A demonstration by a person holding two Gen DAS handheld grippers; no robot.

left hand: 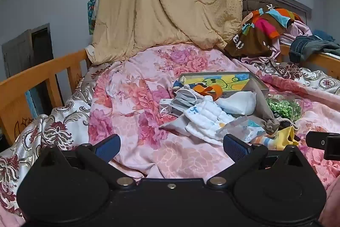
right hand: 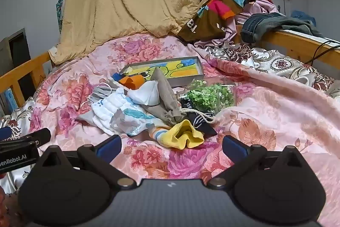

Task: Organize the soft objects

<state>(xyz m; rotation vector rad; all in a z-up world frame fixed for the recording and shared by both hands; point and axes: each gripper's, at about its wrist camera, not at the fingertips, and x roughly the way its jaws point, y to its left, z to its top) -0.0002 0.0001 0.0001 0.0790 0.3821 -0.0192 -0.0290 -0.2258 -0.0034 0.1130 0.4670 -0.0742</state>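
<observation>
Both claws spread wide, empty: left claw (left hand: 171,147), right claw (right hand: 171,145). Soft pile mid-bed (right hand: 276,120): yellow sock (right hand: 182,137), white cloth (left hand: 204,118). Left claw body reads "enRobot.AI"; other print unreadable.

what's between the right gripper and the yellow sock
Only bare floral bedspread lies between the open right gripper and the yellow sock, as the right wrist view shows.

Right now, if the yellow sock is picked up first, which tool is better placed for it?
Right. The right tool is open with the yellow sock just ahead, between its fingers. From the left tool, also open, the sock lies off to the right, past its right finger.
</observation>
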